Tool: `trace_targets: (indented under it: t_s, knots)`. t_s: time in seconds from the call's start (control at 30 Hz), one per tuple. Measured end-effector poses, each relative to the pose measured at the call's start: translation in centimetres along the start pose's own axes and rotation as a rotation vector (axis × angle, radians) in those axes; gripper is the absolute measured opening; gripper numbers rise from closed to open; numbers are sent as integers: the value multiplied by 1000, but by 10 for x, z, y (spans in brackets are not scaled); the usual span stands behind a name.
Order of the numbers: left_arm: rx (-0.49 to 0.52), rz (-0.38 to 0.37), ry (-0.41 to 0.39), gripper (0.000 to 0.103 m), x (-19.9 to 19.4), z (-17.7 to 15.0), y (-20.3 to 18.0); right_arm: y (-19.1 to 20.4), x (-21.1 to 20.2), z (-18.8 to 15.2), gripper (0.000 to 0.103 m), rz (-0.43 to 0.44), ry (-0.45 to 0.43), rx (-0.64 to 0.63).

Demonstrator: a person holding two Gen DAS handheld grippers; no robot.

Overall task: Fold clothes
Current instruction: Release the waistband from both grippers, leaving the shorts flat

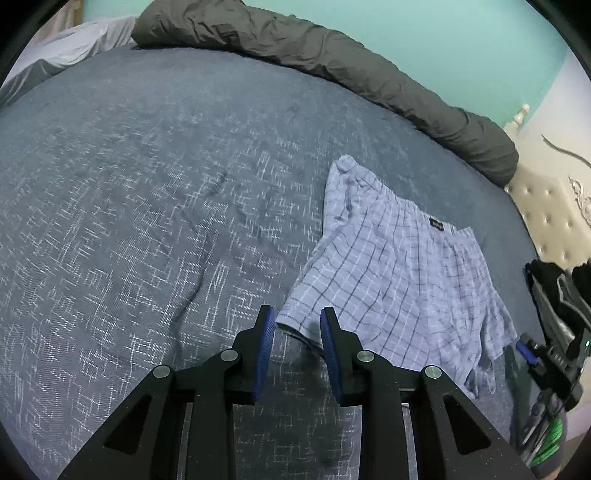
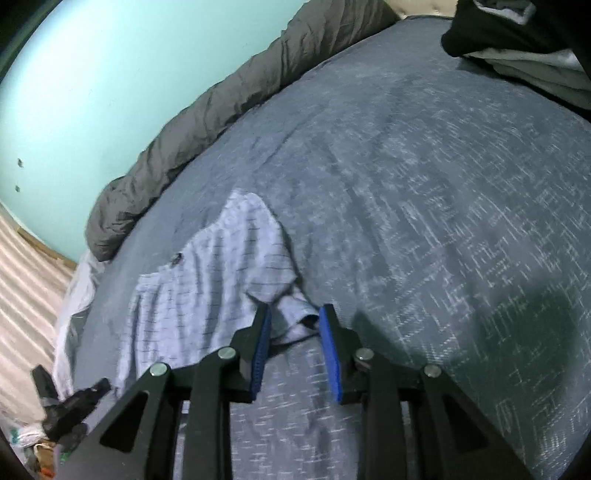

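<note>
A pair of light blue checked boxer shorts [image 1: 391, 269] lies spread on the dark blue patterned bedspread [image 1: 147, 206]. My left gripper [image 1: 297, 317] is open, its blue pads just above the near leg hem of the shorts. In the right wrist view the shorts [image 2: 207, 273] lie left of centre. My right gripper [image 2: 294, 317] is open over the other leg hem, which bunches up between the pads. The right gripper also shows at the right edge of the left wrist view [image 1: 554, 354].
A rolled dark grey blanket [image 1: 332, 62] runs along the far side of the bed by the turquoise wall [image 2: 92, 74]. A cream tufted headboard [image 1: 546, 218] is at the right. Dark clothes [image 2: 517, 33] lie at the far corner.
</note>
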State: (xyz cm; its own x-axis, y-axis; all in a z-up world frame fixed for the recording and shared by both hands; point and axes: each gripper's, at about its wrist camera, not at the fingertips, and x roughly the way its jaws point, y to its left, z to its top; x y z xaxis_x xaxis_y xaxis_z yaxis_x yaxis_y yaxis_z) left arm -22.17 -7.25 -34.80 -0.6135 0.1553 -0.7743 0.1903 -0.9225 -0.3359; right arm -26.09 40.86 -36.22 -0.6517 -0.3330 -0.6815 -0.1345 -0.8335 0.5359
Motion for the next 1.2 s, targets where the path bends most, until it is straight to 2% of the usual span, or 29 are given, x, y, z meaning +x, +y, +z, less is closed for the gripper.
trace_targets:
  t_s: [0.13, 0.4, 0.57, 0.63, 0.77, 1.03, 1.2]
  knots:
    - [-1, 9, -10, 28, 2, 1, -1, 12, 8, 2, 27, -10, 13, -76]
    - [4, 23, 0, 28, 10, -1, -3, 23, 34, -6, 27, -89, 59, -188]
    - [9, 21, -2, 28, 11, -2, -6, 36, 35, -11, 26, -107, 56, -275]
    - [19, 16, -1, 28, 12, -2, -9, 35, 35, -10, 6, -97, 62, -270]
    - [21, 13, 3, 28, 13, -4, -10, 30, 30, -7, 4, -87, 45, -233]
    - [8, 10, 7, 28, 13, -6, -8, 5, -4, 10, 3, -59, -72, -74]
    - [-2, 14, 11, 28, 15, -5, -7, -9, 3, 9, 3, -68, -40, 18]
